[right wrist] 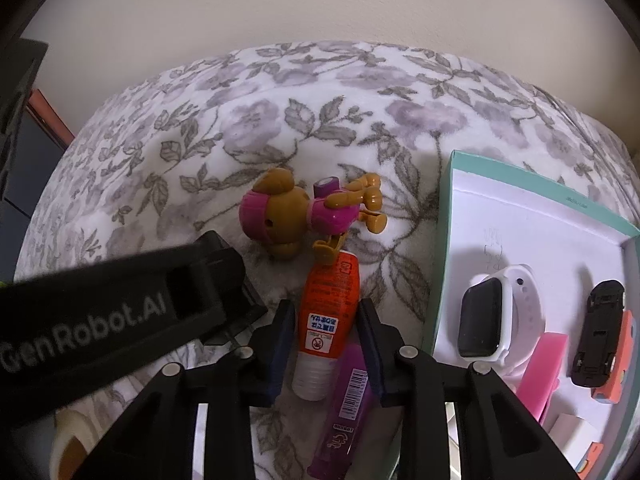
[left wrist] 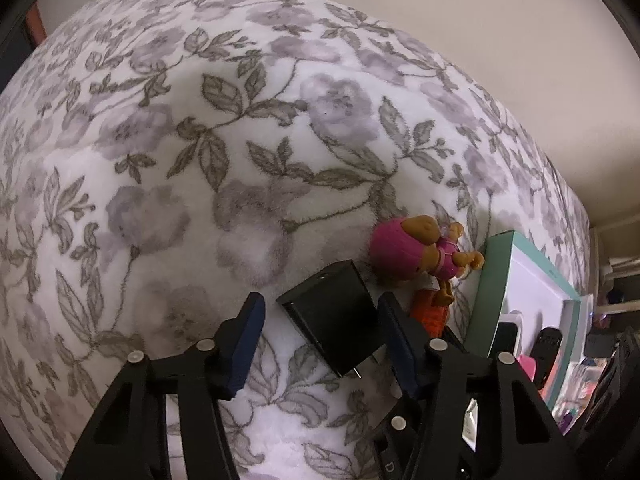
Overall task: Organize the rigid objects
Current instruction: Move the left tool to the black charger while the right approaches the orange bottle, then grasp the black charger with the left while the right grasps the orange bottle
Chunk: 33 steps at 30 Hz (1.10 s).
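On the floral blanket lies a black charger block point(left wrist: 332, 316), prongs toward me. My left gripper point(left wrist: 322, 300) straddles it; a strip of blanket shows beside the left pad, so it is open. An orange glue tube point(right wrist: 328, 312) lies lengthwise between the fingers of my right gripper point(right wrist: 325, 304), with a thin gap on its right side, so this gripper is open too. A purple stick point(right wrist: 348, 412) lies beside the tube, under the right finger. A pink and brown toy puppy point(right wrist: 304, 212) lies on its side just beyond the tube.
A teal-rimmed box point(right wrist: 444, 240) at the right holds a white smartwatch point(right wrist: 492, 316), a black toy car point(right wrist: 600, 332) and a pink block point(right wrist: 548, 364). The left gripper's body point(right wrist: 100, 320) crosses the right wrist view. A tape roll point(right wrist: 72, 436) sits at bottom left. A wall stands behind the bed.
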Motion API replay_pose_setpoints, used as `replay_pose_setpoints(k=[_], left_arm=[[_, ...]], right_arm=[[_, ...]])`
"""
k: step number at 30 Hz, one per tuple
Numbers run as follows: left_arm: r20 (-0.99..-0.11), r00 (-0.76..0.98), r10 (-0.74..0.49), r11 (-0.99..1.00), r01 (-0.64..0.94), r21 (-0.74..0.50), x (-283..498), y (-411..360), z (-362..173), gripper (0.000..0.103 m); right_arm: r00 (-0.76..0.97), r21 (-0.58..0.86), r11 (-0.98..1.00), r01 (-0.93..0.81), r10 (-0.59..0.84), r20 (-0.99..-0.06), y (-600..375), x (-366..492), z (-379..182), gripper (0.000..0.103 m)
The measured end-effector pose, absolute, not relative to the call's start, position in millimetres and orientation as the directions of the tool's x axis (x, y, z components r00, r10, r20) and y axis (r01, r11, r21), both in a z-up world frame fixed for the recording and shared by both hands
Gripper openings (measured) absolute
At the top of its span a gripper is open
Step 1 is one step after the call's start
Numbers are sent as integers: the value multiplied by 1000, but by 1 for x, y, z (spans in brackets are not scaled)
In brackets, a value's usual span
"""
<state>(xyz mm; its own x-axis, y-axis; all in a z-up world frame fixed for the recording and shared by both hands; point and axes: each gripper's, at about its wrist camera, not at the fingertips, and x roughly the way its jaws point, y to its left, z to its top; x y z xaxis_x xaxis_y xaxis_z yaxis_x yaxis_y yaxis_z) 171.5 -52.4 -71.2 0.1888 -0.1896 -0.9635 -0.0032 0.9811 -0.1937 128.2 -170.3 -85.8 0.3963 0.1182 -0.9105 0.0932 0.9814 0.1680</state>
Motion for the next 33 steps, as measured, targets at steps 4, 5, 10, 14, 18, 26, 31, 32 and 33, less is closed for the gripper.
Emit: replay_pose_setpoints(k=[4, 5, 10, 14, 18, 26, 31, 32, 33], left_arm=[[-965, 194, -179, 984, 9, -180, 171, -56, -71, 59], [-964, 195, -182, 983, 7, -185, 171, -56, -72, 59], [-963, 192, -189, 981, 7, -192, 170, -55, -72, 53], [-965, 187, -185, 982, 12, -186, 170, -55, -72, 53], [-959, 215, -184, 982, 10, -187, 171, -53, -61, 28], [-964, 212, -159, 987, -4, -163, 174, -50, -61, 13], [-963, 199, -183, 981, -20, -191, 175, -46, -62, 15], [-961, 196, -196, 979, -21, -204, 176, -45, -61, 17], [-960, 194, -204, 977, -19, -211, 174, -42, -60, 25]], right_arm=[[398, 184, 977, 106, 128, -908, -173, 128, -86, 32], [398, 184, 977, 105, 128, -909, -173, 128, -86, 32], [399, 193, 976, 105, 136, -907, -173, 127, -86, 31], [388, 185, 977, 109, 130, -912, -174, 126, -83, 31], [388, 200, 972, 120, 139, -911, -179, 123, -80, 31], [404, 220, 967, 131, 151, -902, -189, 119, -72, 31], [401, 221, 967, 129, 153, -903, -188, 119, -73, 31], [401, 221, 967, 129, 153, -903, -188, 119, -73, 31], [402, 221, 967, 129, 152, -903, -187, 119, -73, 31]])
